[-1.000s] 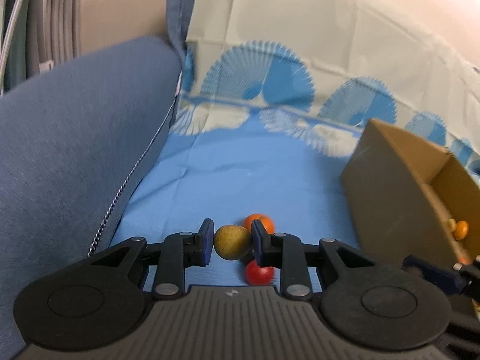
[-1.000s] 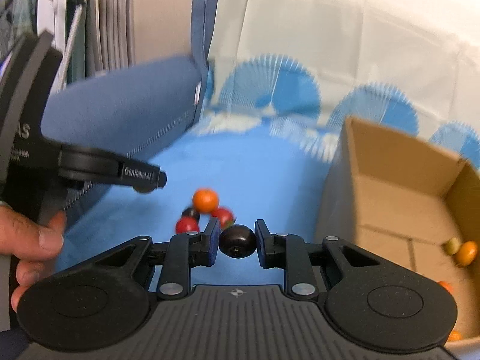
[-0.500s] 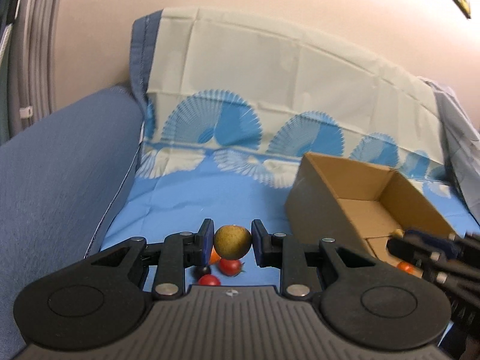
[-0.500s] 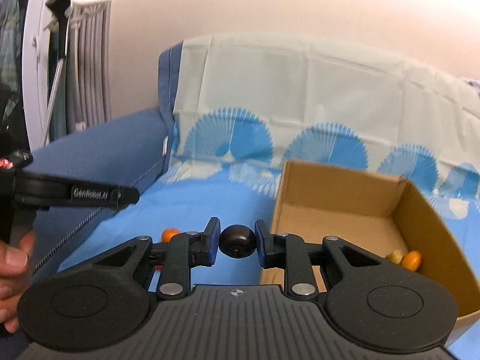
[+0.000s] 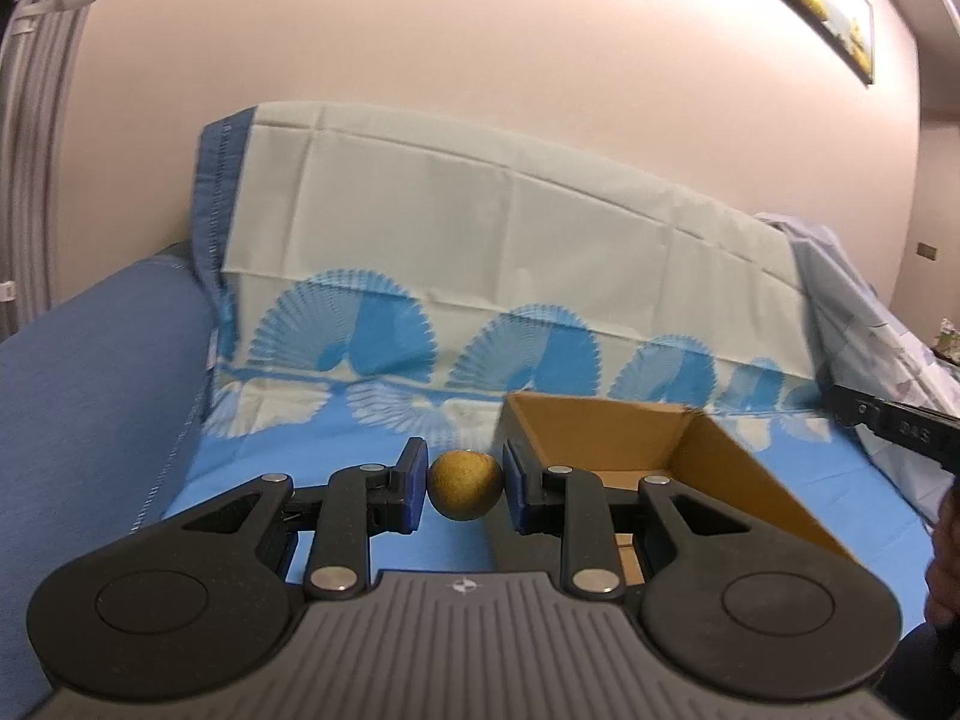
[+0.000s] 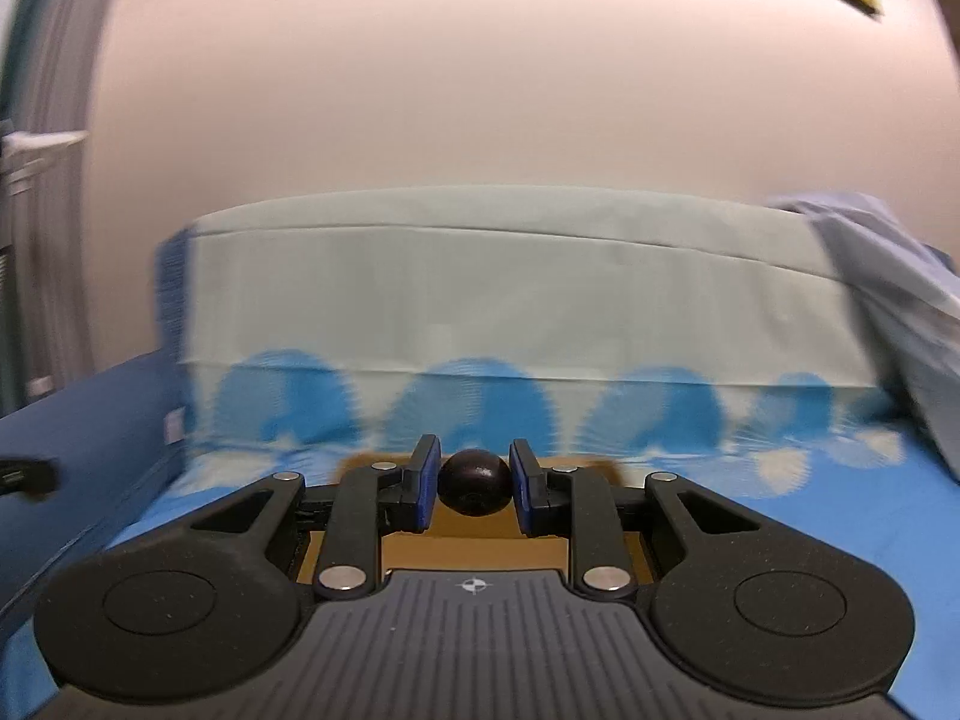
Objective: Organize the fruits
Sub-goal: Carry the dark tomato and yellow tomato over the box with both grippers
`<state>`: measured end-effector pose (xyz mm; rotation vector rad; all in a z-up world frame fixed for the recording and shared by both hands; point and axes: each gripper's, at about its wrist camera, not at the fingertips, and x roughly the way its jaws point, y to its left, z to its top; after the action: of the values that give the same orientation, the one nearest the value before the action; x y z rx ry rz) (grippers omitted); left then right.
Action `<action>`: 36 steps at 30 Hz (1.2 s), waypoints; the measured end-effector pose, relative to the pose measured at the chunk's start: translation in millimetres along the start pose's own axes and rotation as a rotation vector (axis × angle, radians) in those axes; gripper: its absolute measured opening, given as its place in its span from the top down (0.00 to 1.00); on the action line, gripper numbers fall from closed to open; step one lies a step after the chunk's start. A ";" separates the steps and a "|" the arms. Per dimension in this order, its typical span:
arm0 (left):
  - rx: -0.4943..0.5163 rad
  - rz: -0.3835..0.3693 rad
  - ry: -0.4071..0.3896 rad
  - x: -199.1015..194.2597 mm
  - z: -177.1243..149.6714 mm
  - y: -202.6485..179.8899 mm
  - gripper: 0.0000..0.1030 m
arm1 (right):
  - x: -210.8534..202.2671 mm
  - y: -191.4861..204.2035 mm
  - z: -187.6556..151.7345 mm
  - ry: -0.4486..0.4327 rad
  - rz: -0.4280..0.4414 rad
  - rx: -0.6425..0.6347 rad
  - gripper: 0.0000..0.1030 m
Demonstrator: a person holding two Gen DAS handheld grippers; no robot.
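The left gripper (image 5: 465, 486) points slightly downward, its two blue-padded jaws pressed on either side of a small round yellow-brown fruit (image 5: 463, 485). The right gripper (image 6: 474, 483) is also tilted slightly down, its jaws clamped on a small round dark fruit (image 6: 474, 482). In the left wrist view, part of the right gripper's black body and the hand (image 5: 945, 564) holding it show at the right edge.

Pinkish wall (image 5: 480, 30) behind blue sofa (image 5: 90, 390) (cloth-draped).

Box (image 5: 708, 468) on sheet (image 5: 336, 468), right of armrest (image 5: 90, 396).
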<state>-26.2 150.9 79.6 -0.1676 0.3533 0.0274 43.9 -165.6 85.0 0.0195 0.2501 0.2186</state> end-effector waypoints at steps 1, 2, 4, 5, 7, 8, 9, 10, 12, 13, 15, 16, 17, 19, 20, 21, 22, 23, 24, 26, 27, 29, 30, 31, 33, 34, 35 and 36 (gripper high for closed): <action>0.006 -0.009 0.000 1.9 0.3 -5.0 0.71 | 3.8 -13.9 -0.2 0.004 -0.022 0.022 0.75; 0.014 -0.016 0.002 4.2 0.1 -10.7 0.71 | 6.6 -26.1 -2.1 0.008 -0.037 0.044 0.75; 0.033 -0.034 0.001 7.9 -1.9 -19.8 0.71 | 10.5 -47.0 -7.6 0.019 -0.063 0.095 0.75; 0.044 -0.042 -0.001 10.5 -3.2 -25.6 0.71 | 10.1 -54.6 -8.7 0.015 -0.069 0.110 0.75; 0.063 -0.048 -0.016 13.6 -7.4 -33.8 0.71 | 5.4 -59.4 -11.0 -0.007 -0.081 0.104 0.75; 0.069 -0.061 -0.018 15.6 -9.2 -37.4 0.71 | 1.8 -59.2 -12.8 -0.015 -0.085 0.099 0.75; 0.068 -0.074 -0.014 18.6 -11.5 -41.2 0.71 | -1.6 -60.2 -13.8 -0.026 -0.086 0.094 0.75; 0.066 -0.087 -0.007 22.0 -14.7 -45.3 0.71 | -5.1 -60.7 -14.4 -0.038 -0.084 0.087 0.75; 0.075 -0.106 0.013 29.3 -22.3 -54.3 0.71 | -8.9 -63.3 -14.9 -0.054 -0.087 0.073 0.75; 0.085 -0.119 0.019 32.4 -26.3 -60.3 0.71 | -11.8 -65.6 -15.7 -0.054 -0.090 0.073 0.75; 0.102 -0.146 0.009 35.0 -31.3 -68.4 0.71 | -10.4 -70.5 -14.6 -0.046 -0.099 0.080 0.75; 0.113 -0.165 0.005 35.8 -33.6 -73.1 0.71 | -10.0 -71.7 -13.8 -0.041 -0.104 0.081 0.75; 0.125 -0.181 0.004 37.5 -35.9 -77.5 0.71 | -9.6 -72.6 -13.2 -0.038 -0.106 0.081 0.75; 0.148 -0.201 0.010 41.3 -41.5 -86.2 0.71 | -8.6 -73.8 -12.9 -0.027 -0.096 0.079 0.75; 0.157 -0.209 0.017 44.2 -44.2 -89.9 0.71 | -6.9 -73.2 -13.4 -0.015 -0.089 0.070 0.75; 0.167 -0.215 0.026 48.2 -46.8 -93.9 0.71 | -5.2 -71.9 -13.9 -0.009 -0.085 0.058 0.75; 0.177 -0.217 0.034 51.1 -49.2 -96.7 0.71 | -4.3 -70.4 -15.8 -0.007 -0.082 0.043 0.75; 0.184 -0.220 0.040 54.2 -51.8 -99.8 0.71 | -2.8 -69.3 -18.5 -0.002 -0.076 0.033 0.75; 0.190 -0.224 0.045 57.6 -53.6 -102.4 0.71 | 0.2 -68.3 -21.7 0.011 -0.073 0.025 0.75; 0.209 -0.233 0.048 63.5 -57.3 -108.6 0.71 | 6.4 -65.3 -21.7 0.023 -0.077 0.000 0.75; 0.219 -0.236 0.048 65.7 -58.5 -110.6 0.71 | 9.2 -65.4 -21.8 0.024 -0.076 -0.002 0.75; 0.239 -0.243 0.050 68.6 -61.1 -114.3 0.71 | 16.2 -67.4 -22.1 0.039 -0.086 0.008 0.75; 0.247 -0.244 0.049 69.7 -61.8 -116.1 0.71 | 19.2 -68.3 -22.2 0.045 -0.091 0.018 0.75; 0.256 -0.246 0.048 71.1 -62.9 -117.5 0.71 | 21.2 -69.1 -22.3 0.049 -0.092 0.025 0.75; 0.264 -0.246 0.052 74.1 -63.7 -119.1 0.71 | 25.2 -67.7 -22.7 0.057 -0.086 0.028 0.75; 0.262 -0.245 0.057 76.8 -64.5 -119.5 0.71 | 26.7 -65.3 -23.1 0.059 -0.082 0.022 0.75; 0.257 -0.245 0.062 78.6 -64.4 -119.1 0.71 | 27.9 -63.1 -23.6 0.061 -0.077 0.014 0.75; 0.251 -0.244 0.067 81.5 -65.0 -119.3 0.71 | 29.4 -60.4 -23.9 0.063 -0.073 0.004 0.75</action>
<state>34.7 22.1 10.2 0.0384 0.3982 -0.2628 78.6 -218.4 52.0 0.0076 0.3132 0.1466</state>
